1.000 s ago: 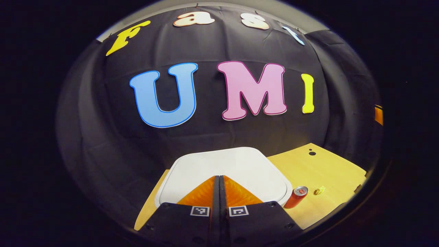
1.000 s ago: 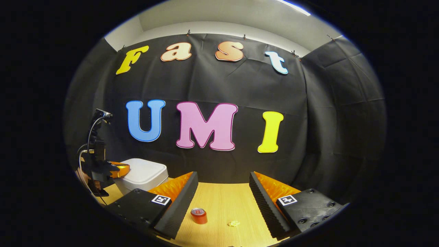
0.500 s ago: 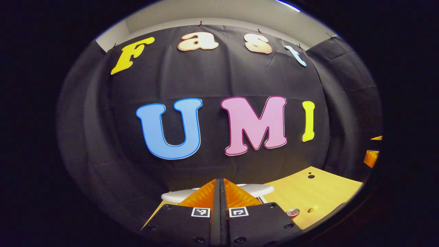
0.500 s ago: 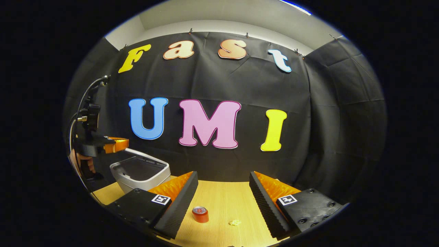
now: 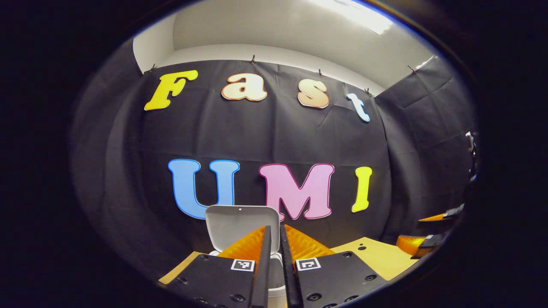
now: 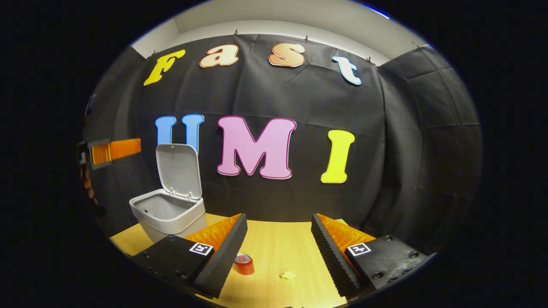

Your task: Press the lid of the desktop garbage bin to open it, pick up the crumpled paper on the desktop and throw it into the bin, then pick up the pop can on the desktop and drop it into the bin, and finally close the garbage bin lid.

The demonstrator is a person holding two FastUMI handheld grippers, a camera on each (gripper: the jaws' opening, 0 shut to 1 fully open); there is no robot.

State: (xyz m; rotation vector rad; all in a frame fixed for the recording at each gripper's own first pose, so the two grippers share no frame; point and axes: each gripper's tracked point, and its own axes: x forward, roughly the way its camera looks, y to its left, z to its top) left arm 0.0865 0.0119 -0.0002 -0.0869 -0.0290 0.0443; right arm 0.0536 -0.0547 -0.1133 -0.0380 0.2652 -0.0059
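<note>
Bin lid (image 6: 178, 170) upright, open, bin (image 6: 169, 214) mouth upward

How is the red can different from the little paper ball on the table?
The pop can is red and smooth-sided with a round metal top; the crumpled paper is pale yellow and wrinkly. The pop can stands upright and looks bigger; the crumpled paper is a small low lump. Both sit on the wooden table, apart from each other, between the right gripper's spread fingers.
</note>
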